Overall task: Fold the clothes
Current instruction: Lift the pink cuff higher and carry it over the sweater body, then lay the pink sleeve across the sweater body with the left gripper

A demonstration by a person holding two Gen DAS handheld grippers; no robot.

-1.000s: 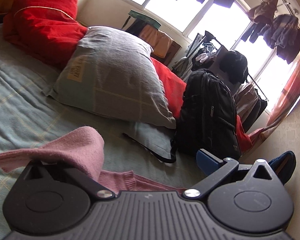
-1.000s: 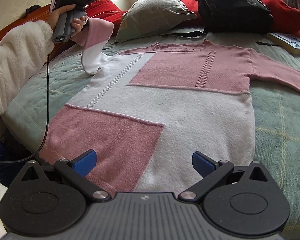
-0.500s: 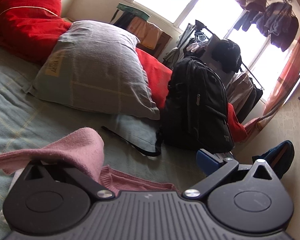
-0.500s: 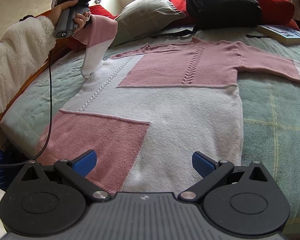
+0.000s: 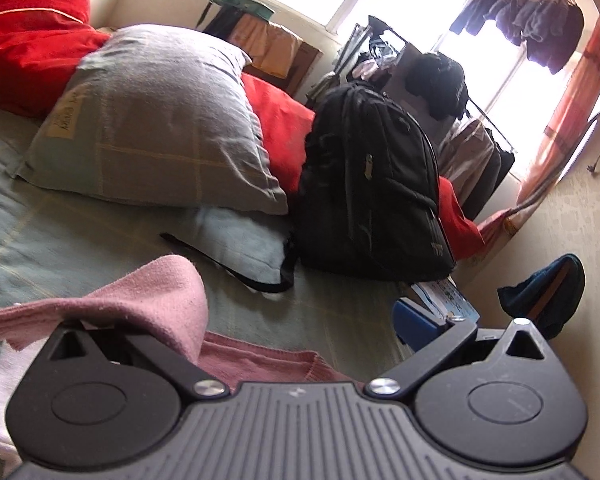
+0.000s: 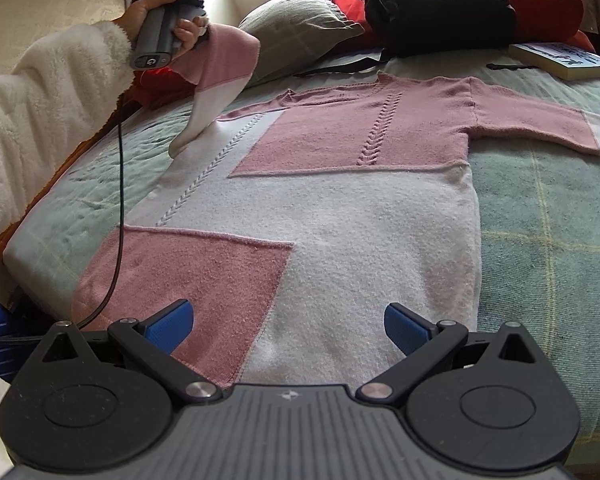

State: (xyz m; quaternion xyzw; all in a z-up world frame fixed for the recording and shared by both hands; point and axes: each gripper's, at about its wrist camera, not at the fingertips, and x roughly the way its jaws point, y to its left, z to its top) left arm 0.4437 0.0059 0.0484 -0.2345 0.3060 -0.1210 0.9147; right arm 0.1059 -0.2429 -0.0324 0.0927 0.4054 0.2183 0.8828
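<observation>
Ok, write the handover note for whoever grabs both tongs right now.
Left tongs: sleeve of the pink-and-white knitted sweater draped over one finger and lifted off the bed; whether they are clamped on it cannot be told.
Right tongs: open, empty, hovering over the sweater's hem.
Sweater lies flat, front up, on the green checked bedspread; the other sleeve is stretched out toward the paperback book.
Done: sweater spread out.
Left: both sleeves in, then fold the body.
</observation>
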